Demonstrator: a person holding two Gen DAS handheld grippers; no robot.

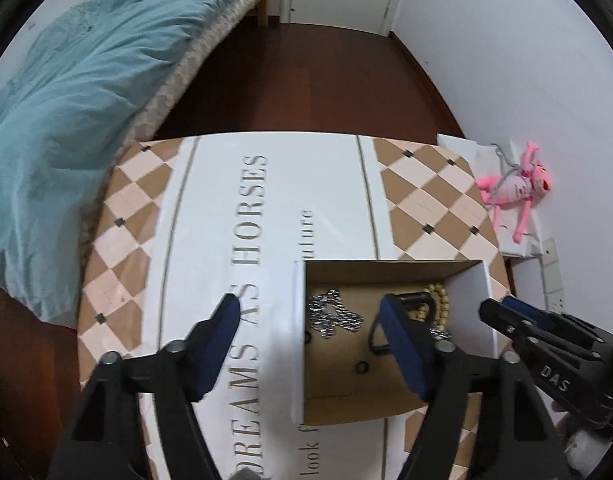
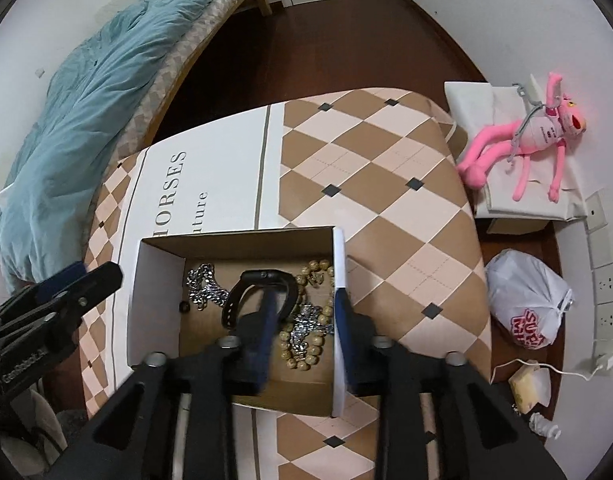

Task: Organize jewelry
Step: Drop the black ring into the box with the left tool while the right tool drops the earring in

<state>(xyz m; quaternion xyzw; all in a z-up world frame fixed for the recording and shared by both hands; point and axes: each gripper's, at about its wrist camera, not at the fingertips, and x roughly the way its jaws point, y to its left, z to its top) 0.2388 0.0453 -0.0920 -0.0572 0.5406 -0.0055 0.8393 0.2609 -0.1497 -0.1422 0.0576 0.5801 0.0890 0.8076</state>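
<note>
A cardboard box (image 1: 296,340) (image 2: 154,300), white outside and brown inside, sits on the patterned tabletop (image 1: 210,240) (image 2: 386,184). Inside lie a silver chain (image 1: 334,316) (image 2: 204,292), a black watch (image 1: 414,300) (image 2: 262,280), wooden bead bracelets (image 1: 438,296) (image 2: 314,270) and small dark rings. My left gripper (image 1: 308,316) (image 2: 94,276) is open and straddles the box's left wall, one finger outside and one inside, holding nothing. My right gripper (image 2: 304,304) (image 1: 494,306) is open over the box's right side. Its left finger hangs above the watch and its right finger stands at the right wall.
A bed with a teal quilt (image 1: 66,100) (image 2: 86,100) runs along the left. On a white bag to the right of the table lies a pink plush toy (image 1: 514,188) (image 2: 538,132). A white plastic bag (image 2: 526,304) and a charger cable lie on the dark floor by the wall sockets.
</note>
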